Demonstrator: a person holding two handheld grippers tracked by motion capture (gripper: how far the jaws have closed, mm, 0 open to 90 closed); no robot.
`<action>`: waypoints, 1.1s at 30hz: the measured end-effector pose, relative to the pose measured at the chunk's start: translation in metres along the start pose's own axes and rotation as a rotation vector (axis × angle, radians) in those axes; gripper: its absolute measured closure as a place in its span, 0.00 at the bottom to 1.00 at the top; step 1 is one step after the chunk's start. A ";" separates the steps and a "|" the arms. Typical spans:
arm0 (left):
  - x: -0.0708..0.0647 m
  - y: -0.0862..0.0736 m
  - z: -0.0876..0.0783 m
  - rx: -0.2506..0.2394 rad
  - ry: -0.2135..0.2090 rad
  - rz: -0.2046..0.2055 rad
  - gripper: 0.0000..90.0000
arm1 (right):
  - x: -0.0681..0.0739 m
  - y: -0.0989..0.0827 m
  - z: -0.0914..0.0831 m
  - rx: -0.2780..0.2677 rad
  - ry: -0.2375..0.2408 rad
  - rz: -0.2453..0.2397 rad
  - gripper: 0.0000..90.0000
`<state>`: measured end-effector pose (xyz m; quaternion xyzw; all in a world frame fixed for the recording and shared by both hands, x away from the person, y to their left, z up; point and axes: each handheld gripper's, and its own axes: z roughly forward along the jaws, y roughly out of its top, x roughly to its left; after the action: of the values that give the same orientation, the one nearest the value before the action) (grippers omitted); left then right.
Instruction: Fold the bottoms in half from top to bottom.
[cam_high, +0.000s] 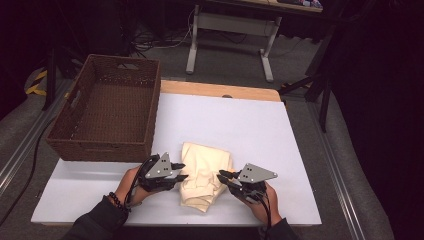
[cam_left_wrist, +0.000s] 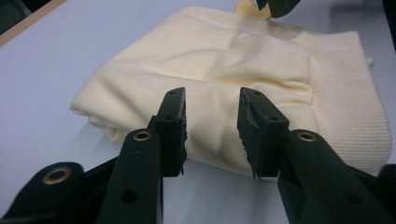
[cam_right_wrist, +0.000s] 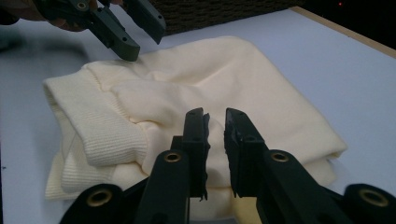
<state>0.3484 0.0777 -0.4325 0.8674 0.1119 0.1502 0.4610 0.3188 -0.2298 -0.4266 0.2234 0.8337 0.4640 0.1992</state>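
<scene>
Two handheld grippers, left (cam_high: 179, 171) parted wide, right (cam_high: 223, 177) narrowly, flank a folded cream sweater (cam_high: 205, 172); soft and light, it looks best pinched at folded edges.

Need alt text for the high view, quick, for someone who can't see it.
A folded cream sweater lies on a white table, flanked by the left gripper and right gripper, jaws pointing at it. A brown wicker basket sits at the table's far left.

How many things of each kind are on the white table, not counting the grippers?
Folded cream knitted garment: 1
Brown woven wicker basket: 1
Total: 2
</scene>
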 end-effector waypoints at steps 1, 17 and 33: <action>0.001 0.000 -0.001 -0.003 0.002 0.005 0.67 | 0.000 0.000 0.000 0.000 -0.004 -0.003 0.83; 0.005 0.000 -0.008 -0.070 0.027 -0.027 0.30 | -0.009 0.001 -0.009 -0.057 -0.068 0.057 0.41; 0.003 -0.008 -0.022 -0.138 0.115 -0.062 0.11 | -0.014 -0.003 -0.027 -0.145 -0.233 0.086 0.12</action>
<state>0.3428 0.1007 -0.4271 0.8196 0.1545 0.1927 0.5170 0.3151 -0.2575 -0.4147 0.2963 0.7590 0.5020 0.2902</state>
